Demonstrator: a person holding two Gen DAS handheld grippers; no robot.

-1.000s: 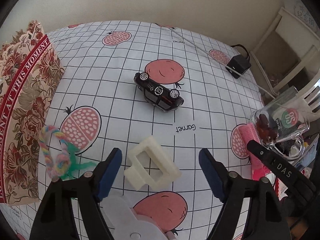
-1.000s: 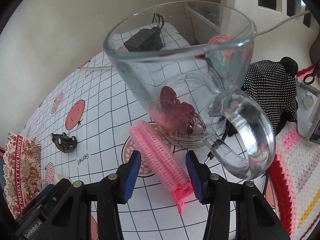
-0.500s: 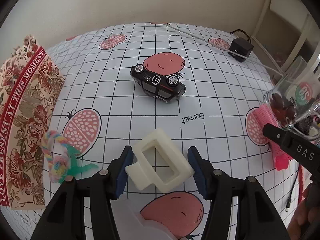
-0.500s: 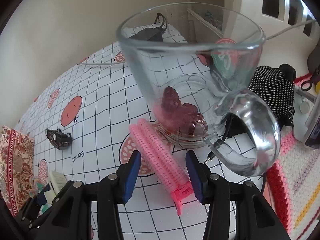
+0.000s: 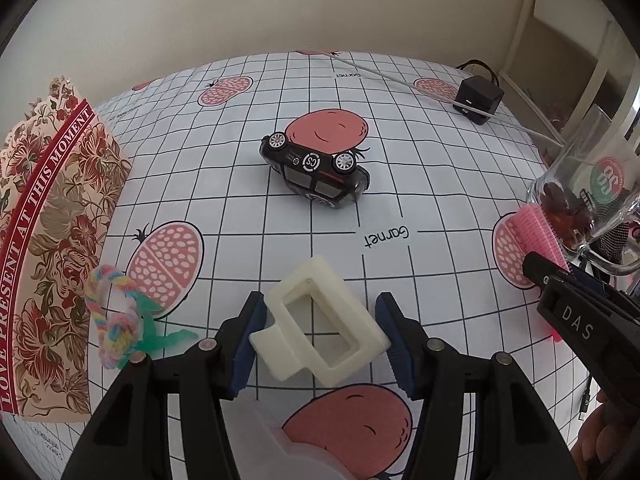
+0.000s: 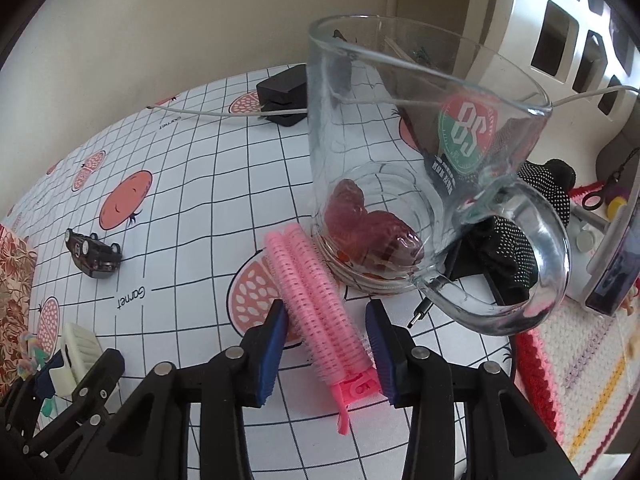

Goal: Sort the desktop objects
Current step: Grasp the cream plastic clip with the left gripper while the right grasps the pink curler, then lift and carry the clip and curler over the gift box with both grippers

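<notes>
A cream hair claw clip [image 5: 324, 320] lies on the grid-patterned cloth [image 5: 240, 208], and my left gripper [image 5: 320, 308] is shut on it, one blue pad against each side. In the right wrist view a pink hair roller [image 6: 316, 300] lies beside a glass mug [image 6: 400, 140] with dark red pieces in its bottom. My right gripper [image 6: 325, 312] straddles the roller. Its jaws are closing, and both pads meet the roller's sides. A black toy car [image 5: 316, 172] lies on its side further back.
A floral paper bag [image 5: 48, 240] lines the left edge, with a rainbow yarn tie [image 5: 112, 320] beside it. A black adapter [image 5: 478, 98] and its white cable sit at the far right. Right of the mug lie a black dotted cloth [image 6: 532, 208], a cable plug [image 6: 420, 316] and a crochet mat [image 6: 560, 380].
The left jaws have narrowed from wide apart until they meet the cream clip. The right jaws have drawn in against the pink roller, and both views have rolled a little.
</notes>
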